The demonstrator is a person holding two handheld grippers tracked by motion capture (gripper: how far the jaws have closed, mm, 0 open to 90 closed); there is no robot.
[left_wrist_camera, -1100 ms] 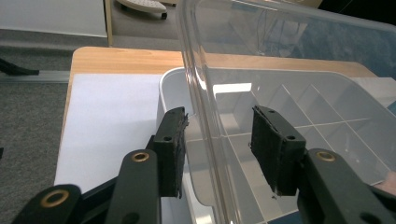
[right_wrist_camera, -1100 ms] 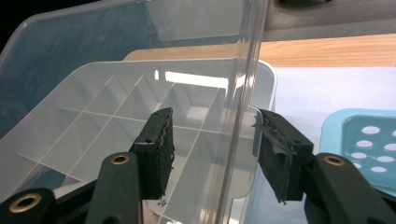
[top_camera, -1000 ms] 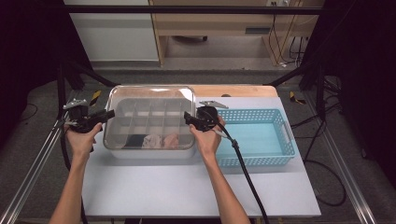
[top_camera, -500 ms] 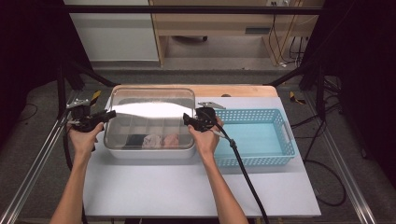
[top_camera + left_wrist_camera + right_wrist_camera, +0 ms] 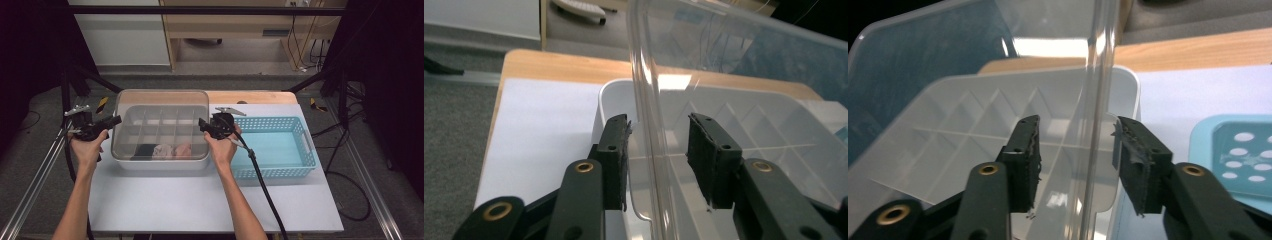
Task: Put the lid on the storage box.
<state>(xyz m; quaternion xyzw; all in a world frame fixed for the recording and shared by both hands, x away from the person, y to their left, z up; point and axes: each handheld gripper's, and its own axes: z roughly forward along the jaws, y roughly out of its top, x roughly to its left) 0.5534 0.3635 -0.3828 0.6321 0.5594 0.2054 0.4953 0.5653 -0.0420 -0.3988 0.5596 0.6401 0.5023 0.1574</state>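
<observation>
A white divided box stands on the table with a clear lid over it, shifted a little toward the back. My left gripper is at the lid's left edge. In the left gripper view the lid's rim runs between the jaws of my left gripper with gaps on both sides, so it is open. My right gripper is at the lid's right edge. In the right gripper view the rim likewise passes between the parted jaws of my right gripper. Dark, white and pink items lie in the front compartments.
A light blue perforated basket sits just right of the box, close to my right hand. The white table top reaches toward the person. A wooden strip borders the far edge, and metal rails run along both sides.
A bright glare crossed the lid half a second ago and is gone now, so the lid's tilt shifted slightly. Both grippers have stayed at the lid's sides.
</observation>
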